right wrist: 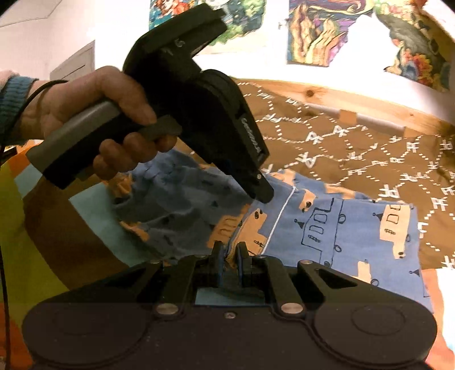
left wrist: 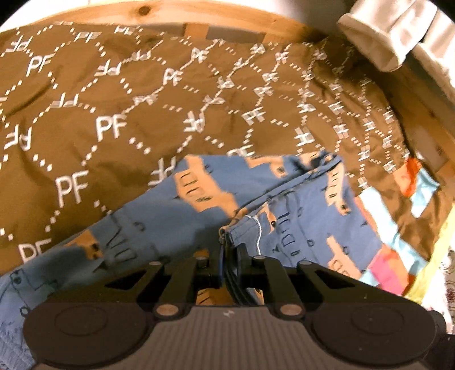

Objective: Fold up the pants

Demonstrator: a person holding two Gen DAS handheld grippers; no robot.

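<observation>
The pants [left wrist: 182, 207] are blue with tan vehicle prints and lie on a brown bedspread. My left gripper [left wrist: 229, 236] is shut on a fabric edge of the pants next to a white seam. In the right wrist view the pants [right wrist: 341, 227] spread to the right, with a bunched part at the left. My right gripper [right wrist: 229, 250] is shut on the near edge of the pants. The left gripper [right wrist: 263, 193] also shows there, held by a hand, its tip down on the pants.
The brown bedspread [left wrist: 113, 128] with white PF lettering covers the bed. A wooden bed frame [left wrist: 227, 25] runs along the far side. A colourful patchwork blanket [left wrist: 398, 222] lies at the right. A white pillow [left wrist: 392, 37] sits at the top right. Posters [right wrist: 318, 31] hang on the wall.
</observation>
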